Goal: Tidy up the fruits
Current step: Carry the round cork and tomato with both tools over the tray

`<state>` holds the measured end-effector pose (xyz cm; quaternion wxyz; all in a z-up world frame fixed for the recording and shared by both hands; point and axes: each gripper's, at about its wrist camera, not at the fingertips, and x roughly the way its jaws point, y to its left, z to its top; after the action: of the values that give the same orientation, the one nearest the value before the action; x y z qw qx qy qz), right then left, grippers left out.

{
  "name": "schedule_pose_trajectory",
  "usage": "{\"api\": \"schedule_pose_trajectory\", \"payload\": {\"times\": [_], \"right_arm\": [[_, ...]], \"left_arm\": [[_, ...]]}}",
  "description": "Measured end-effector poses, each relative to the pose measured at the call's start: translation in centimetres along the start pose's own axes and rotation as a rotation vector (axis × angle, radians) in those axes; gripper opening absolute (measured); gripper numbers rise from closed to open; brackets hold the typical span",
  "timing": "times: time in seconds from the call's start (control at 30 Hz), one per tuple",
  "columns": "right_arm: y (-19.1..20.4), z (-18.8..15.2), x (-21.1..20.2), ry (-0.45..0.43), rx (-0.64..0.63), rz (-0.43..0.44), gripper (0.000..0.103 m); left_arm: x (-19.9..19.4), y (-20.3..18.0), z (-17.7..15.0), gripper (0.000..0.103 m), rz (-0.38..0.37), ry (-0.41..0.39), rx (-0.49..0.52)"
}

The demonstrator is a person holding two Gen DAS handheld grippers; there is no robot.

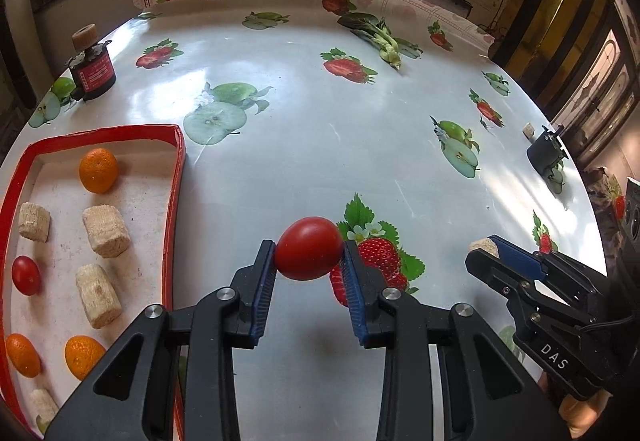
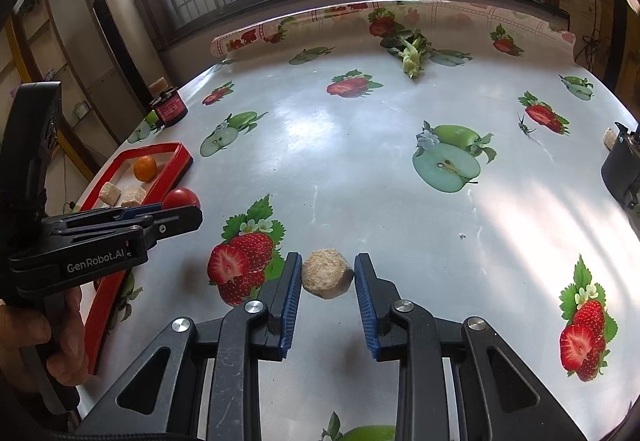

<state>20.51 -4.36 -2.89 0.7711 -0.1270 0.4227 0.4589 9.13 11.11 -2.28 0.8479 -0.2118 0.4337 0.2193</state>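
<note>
A red tomato [image 1: 309, 248] sits between the blue pads of my left gripper [image 1: 308, 254], which is shut on it just right of the red-rimmed tray [image 1: 174, 177]. The tray holds oranges [image 1: 98, 170], a small tomato [image 1: 25, 275] and several beige cork-like blocks [image 1: 106, 236]. My right gripper [image 2: 327, 270] is shut on a round beige lump [image 2: 327, 273] over the strawberry-print tablecloth. The right wrist view shows the left gripper [image 2: 178, 210] with the tomato [image 2: 181, 198] beside the tray [image 2: 176, 165]. In the left wrist view, the right gripper [image 1: 486, 246] shows at the lower right.
A dark jar with a red label [image 1: 93, 71] stands at the far left. Leafy greens [image 1: 376, 35] lie at the back near the rolled cloth edge. A black object [image 1: 544, 153] sits at the right edge. A hand [image 2: 24, 333] holds the left gripper's handle.
</note>
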Motion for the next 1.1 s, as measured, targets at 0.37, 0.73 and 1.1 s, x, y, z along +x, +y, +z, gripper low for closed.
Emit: {"api": "schedule_pose_trajectory", "payload": {"times": [0.37,0.73,1.1], "right_arm": [[2.9,-0.6,-1.5,-0.018,-0.032,0.04,0.028],[7.3,-1.0,-2.2,-0.02,-0.102,0.08,0.028],[11.1,-1.1,-2.3,-0.019,-0.159,0.108,0.028]], "left_arm": [[-5.1,1.7,-3.0,0.03,0.02,-0.054,-0.026],[-7.7,4.1,-5.2,0.03,0.031,-0.083,-0.078],[-9.7,7.3,-6.6,0.03,0.053,-0.11,-0.132]]}}
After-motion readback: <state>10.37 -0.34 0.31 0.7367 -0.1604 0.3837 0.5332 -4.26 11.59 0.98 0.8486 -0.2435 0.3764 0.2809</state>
